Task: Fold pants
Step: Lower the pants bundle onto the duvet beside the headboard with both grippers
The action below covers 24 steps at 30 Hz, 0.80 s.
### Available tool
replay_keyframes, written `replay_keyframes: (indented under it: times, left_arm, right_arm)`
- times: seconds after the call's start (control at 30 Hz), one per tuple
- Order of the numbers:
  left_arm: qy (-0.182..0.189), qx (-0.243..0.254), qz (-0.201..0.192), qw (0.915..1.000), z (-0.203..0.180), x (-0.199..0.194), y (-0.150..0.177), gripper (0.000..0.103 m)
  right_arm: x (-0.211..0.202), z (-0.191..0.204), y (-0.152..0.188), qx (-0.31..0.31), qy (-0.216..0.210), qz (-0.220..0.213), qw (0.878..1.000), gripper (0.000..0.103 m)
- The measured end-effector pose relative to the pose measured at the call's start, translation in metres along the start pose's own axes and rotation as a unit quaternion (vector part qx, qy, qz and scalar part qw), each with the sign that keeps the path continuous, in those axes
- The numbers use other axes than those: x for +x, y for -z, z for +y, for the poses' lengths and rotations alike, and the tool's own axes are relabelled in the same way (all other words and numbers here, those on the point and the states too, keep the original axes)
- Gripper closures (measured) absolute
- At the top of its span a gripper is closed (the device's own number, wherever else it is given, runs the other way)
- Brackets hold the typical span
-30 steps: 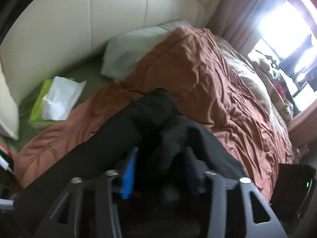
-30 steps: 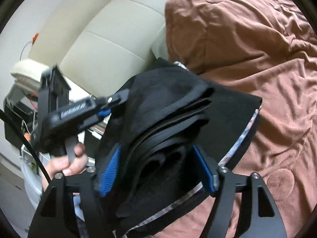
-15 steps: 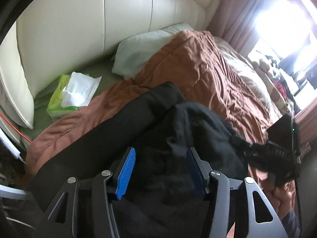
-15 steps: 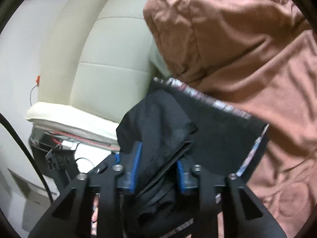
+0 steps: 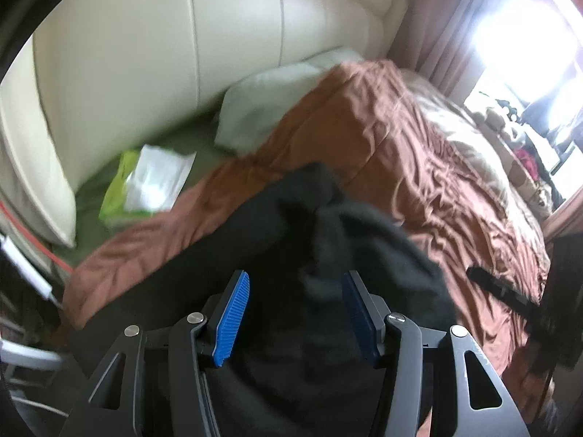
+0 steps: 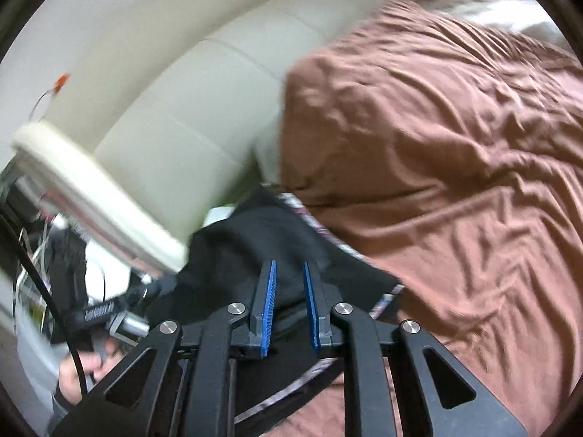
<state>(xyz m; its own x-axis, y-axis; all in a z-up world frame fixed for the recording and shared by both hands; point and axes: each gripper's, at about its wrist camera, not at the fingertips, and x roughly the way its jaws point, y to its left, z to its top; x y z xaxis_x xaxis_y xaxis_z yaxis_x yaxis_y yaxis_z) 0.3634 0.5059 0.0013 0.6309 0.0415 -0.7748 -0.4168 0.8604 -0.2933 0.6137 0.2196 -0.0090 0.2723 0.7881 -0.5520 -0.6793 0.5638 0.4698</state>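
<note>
Centrally in both wrist views, black pants are seen bunched on the brown bedspread of a bed, near its cream padded headboard. In the left wrist view, the left hand-held gripper is held with its blue pads well apart, and a mound of the black cloth is seen between them; whether the pads press on the cloth cannot be told. In the right wrist view, the right hand-held gripper is shown with its pads drawn close together, and a thin fold of the pants is pinched between them, a patterned trim being visible along the cloth's edge. A pale pillow and a green tissue pack are seen by the headboard. A person's hand is visible at the lower left of the right wrist view, blurred.
</note>
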Motion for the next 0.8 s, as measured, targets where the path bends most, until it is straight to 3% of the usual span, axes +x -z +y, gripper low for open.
replay_keyframes:
  times: [0.07,0.1,0.23,0.37,0.57,0.8]
  left_arm:
    - [0.008,0.000,0.000,1.0000,-0.006,0.003,-0.008,0.052]
    - [0.009,0.000,0.000,1.0000,-0.009,0.006,-0.012,0.063]
    - [0.025,0.005,0.005,0.9997,-0.019,0.019,-0.024,0.083]
    - [0.037,0.020,0.020,0.9989,-0.028,0.037,-0.030,0.084]
    - [0.016,0.024,0.055,0.9981,-0.033,0.081,-0.036,0.084]
    - [-0.047,0.008,0.045,0.9979,-0.020,0.094,-0.043,0.084]
  right_arm:
    - [-0.004,0.010,0.005,-0.024,-0.005,0.002,1.000,0.090]
    - [-0.004,0.016,0.007,-0.036,-0.005,0.005,0.999,0.090]
    - [0.004,0.024,0.012,-0.057,-0.012,0.012,0.998,0.090]
    - [0.015,0.019,0.016,-0.052,-0.020,0.021,0.998,0.090]
    - [0.028,0.009,0.027,-0.051,-0.014,0.044,0.998,0.090]
    - [0.025,-0.003,0.037,-0.043,-0.014,0.062,0.997,0.090]
